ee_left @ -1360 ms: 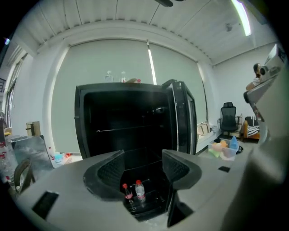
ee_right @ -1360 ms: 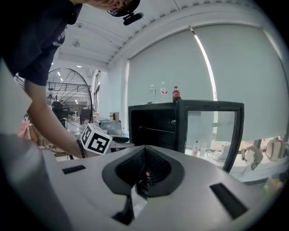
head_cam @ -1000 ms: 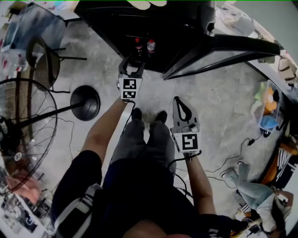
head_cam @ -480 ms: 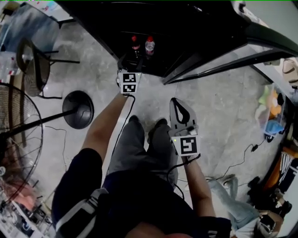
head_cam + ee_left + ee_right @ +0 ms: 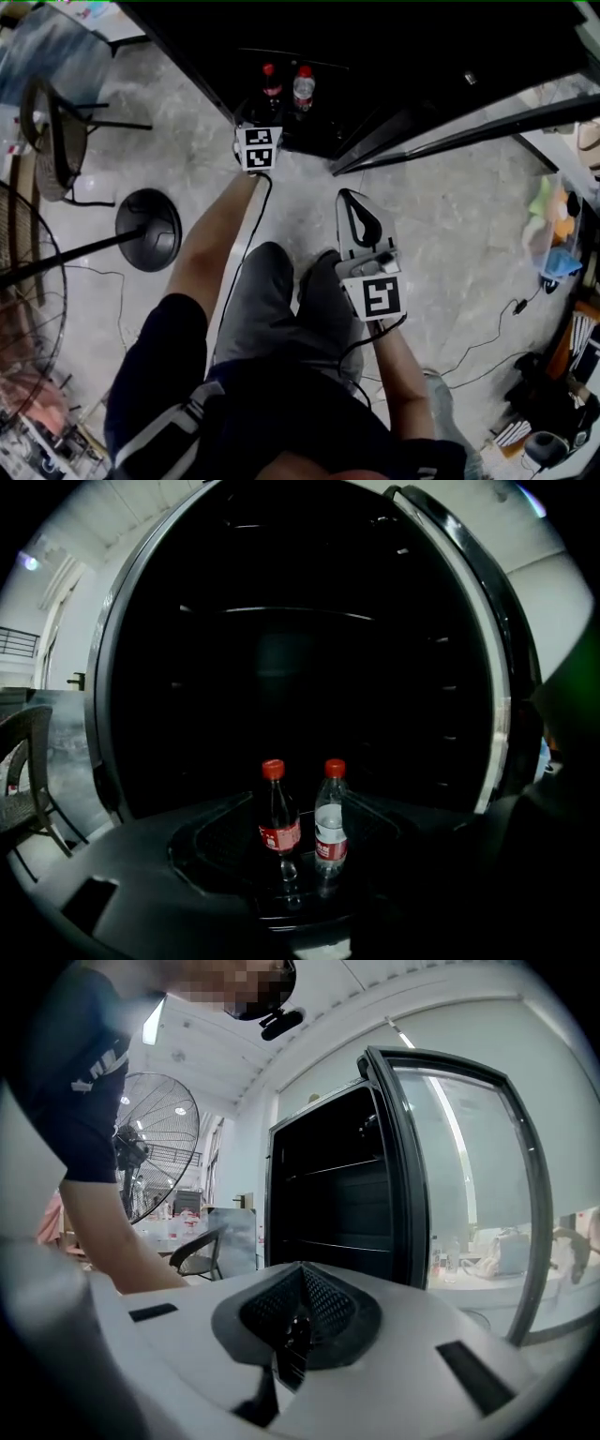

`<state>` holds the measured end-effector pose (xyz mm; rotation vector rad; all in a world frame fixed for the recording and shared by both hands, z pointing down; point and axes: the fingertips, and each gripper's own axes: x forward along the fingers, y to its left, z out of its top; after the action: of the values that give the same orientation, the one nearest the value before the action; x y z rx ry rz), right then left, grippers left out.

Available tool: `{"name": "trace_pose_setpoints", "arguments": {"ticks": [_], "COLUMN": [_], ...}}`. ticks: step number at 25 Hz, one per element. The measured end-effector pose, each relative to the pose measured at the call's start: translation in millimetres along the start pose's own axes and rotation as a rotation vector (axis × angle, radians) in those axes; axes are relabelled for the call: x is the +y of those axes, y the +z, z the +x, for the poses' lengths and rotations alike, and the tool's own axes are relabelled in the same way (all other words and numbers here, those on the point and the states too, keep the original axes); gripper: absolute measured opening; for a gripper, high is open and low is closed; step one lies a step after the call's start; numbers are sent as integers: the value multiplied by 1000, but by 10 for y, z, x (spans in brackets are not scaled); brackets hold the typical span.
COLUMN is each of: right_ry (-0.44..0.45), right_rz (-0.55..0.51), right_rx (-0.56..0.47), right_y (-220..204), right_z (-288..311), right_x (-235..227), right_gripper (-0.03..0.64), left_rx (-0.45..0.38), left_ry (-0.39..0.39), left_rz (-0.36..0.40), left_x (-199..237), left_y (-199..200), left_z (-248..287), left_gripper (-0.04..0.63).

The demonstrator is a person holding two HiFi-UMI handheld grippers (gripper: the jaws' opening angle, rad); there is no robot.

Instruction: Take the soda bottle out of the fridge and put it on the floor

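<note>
1. A person stands facing a dark, open fridge (image 5: 403, 56) and looks steeply down, with a two-jaw gripper in each hand.
2. The soda bottle (image 5: 279, 819) has dark contents, a red cap and a red label. It stands upright on the fridge's lowest level, near the front edge.
3. A clear bottle (image 5: 329, 822), also with a red cap and red label, stands upright just beside the soda bottle, on the side nearer the fridge's hinge.
4. The left gripper (image 5: 257, 112) is held out at the fridge's bottom opening and points in at the two bottles. Its jaws stand wide apart and have just been opening further. In the left gripper view both bottles show in the gap ahead of the jaws, but neither pad presses on a bottle.
5. The right gripper (image 5: 350, 197) is held back from the fridge, over bare floor (image 5: 450, 216) in front of it. Its jaws are pressed together with nothing between them.
6. The glass fridge door (image 5: 487, 127) is swung wide open on the person's right.
7. A standing fan (image 5: 148, 230) and a dark chair (image 5: 52, 141) are on the floor to the left of the fridge.
</note>
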<state>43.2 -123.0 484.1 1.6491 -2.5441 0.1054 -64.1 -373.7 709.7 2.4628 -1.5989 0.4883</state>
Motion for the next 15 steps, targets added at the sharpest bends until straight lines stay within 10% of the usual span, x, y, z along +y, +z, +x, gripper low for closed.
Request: {"name": "trace_pose_setpoints", "arguments": {"ticks": [15], "right_ry": [27], "right_rz": [27], "right_rx": [-27], "right_y": [-499], "right_z": [270], "right_x": [-61], "right_gripper": [18], "left_rx": [31], "left_ry": [38], "left_rz": [-29], "left_x": [168], "left_y": [-445], "left_z": [881], "left_gripper": [316]}}
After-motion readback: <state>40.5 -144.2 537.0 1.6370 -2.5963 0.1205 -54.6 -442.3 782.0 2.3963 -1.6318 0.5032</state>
